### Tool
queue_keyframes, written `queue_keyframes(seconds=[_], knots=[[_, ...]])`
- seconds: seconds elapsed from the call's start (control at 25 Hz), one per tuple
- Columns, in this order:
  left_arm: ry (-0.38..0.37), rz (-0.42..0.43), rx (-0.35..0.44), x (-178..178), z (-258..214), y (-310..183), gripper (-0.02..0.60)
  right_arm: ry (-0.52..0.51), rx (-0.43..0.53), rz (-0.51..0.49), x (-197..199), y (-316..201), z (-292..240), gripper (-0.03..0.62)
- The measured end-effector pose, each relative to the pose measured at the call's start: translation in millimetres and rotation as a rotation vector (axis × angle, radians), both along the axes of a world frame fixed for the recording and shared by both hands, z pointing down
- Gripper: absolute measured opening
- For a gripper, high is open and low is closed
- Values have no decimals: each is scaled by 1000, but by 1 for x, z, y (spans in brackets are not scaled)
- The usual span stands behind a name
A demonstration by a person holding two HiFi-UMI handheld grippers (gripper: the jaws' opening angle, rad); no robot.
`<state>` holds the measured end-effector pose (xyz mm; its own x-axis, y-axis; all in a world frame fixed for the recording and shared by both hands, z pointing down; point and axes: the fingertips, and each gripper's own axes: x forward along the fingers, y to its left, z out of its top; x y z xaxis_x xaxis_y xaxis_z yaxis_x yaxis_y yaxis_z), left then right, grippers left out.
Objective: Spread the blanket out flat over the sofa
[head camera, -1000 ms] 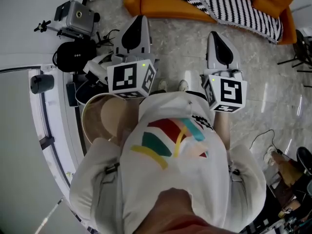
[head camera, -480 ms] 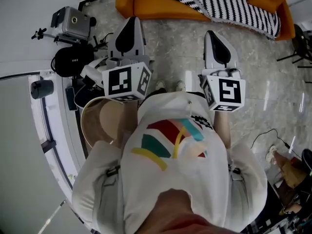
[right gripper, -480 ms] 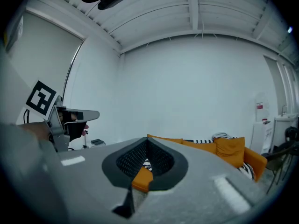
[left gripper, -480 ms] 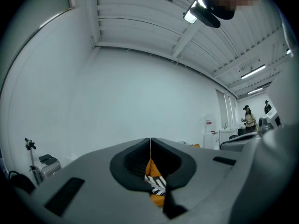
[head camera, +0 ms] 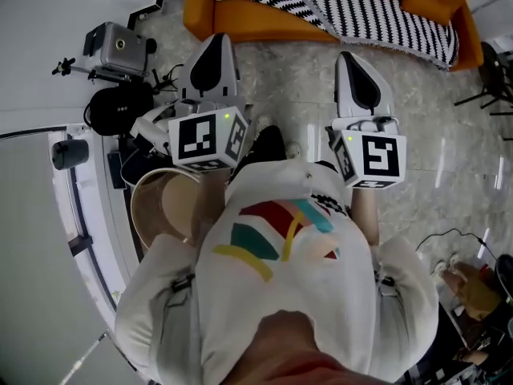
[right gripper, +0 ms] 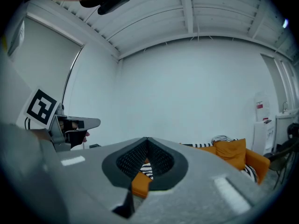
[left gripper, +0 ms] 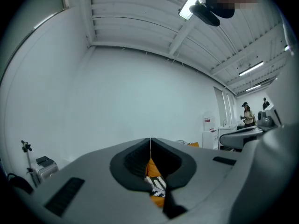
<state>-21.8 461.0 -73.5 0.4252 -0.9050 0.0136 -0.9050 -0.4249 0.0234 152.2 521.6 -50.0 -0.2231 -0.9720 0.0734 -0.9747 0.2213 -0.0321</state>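
Observation:
An orange sofa runs along the top of the head view. A black-and-white striped blanket lies rumpled across its seat, one edge hanging over the front. My left gripper and right gripper are held side by side over the marble floor, short of the sofa. Both are shut with nothing between the jaws. In the left gripper view the closed jaws frame a bit of blanket. The right gripper view shows the shut tips, the sofa and an orange cushion.
A grey camera box on a tripod and a black bag sit at the left. A beige round tub is by my left leg. A black stand and floor cables are at the right. A person stands far off.
The sofa and blanket have slid lower into the head view as I step closer; a dark shoe now shows between the grippers. Both grippers stay shut and empty.

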Motion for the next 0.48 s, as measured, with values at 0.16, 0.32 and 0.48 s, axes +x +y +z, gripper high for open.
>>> queue_keyframes(seconds=[0.16, 0.32, 0.48], knots=[[-4, 9, 6, 3, -2, -7, 17, -6, 15, -4, 1, -5, -5, 3], [3, 16, 5, 6, 0, -19, 17, -2, 24, 8, 7, -13, -7, 3], [21, 33, 22, 13, -3, -40, 15, 11, 36, 35, 16, -29, -9, 3]])
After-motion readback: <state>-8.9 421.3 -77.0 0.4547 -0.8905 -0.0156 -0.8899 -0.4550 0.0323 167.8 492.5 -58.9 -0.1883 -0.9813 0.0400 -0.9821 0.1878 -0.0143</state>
